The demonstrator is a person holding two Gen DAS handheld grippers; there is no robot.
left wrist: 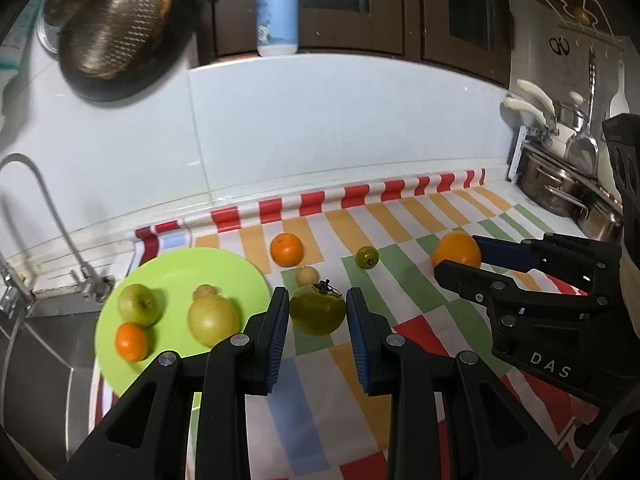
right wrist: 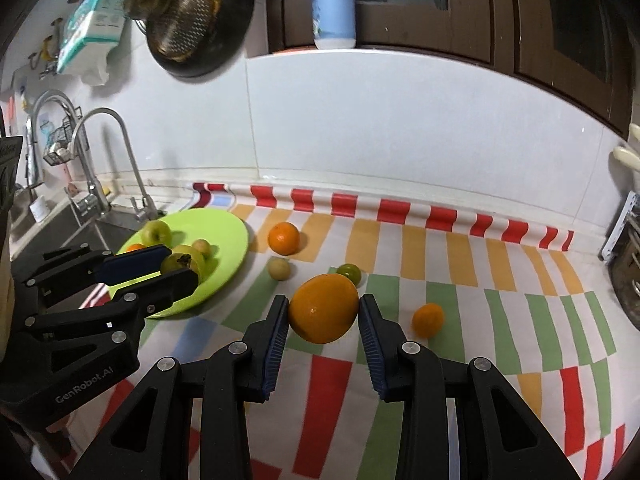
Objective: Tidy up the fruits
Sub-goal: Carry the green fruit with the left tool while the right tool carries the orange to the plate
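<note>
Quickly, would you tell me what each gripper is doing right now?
Left gripper: shut on the green persimmon.
Right gripper: shut on the large orange.

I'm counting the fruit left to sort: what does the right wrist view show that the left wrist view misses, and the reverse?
Only the right wrist view: a small orange on the cloth right of the right tool, and a tissue pack on the wall.
Only the left wrist view: stacked pots far right.
Both: the green plate, the left tool around a green persimmon, and the right tool around the large orange.
</note>
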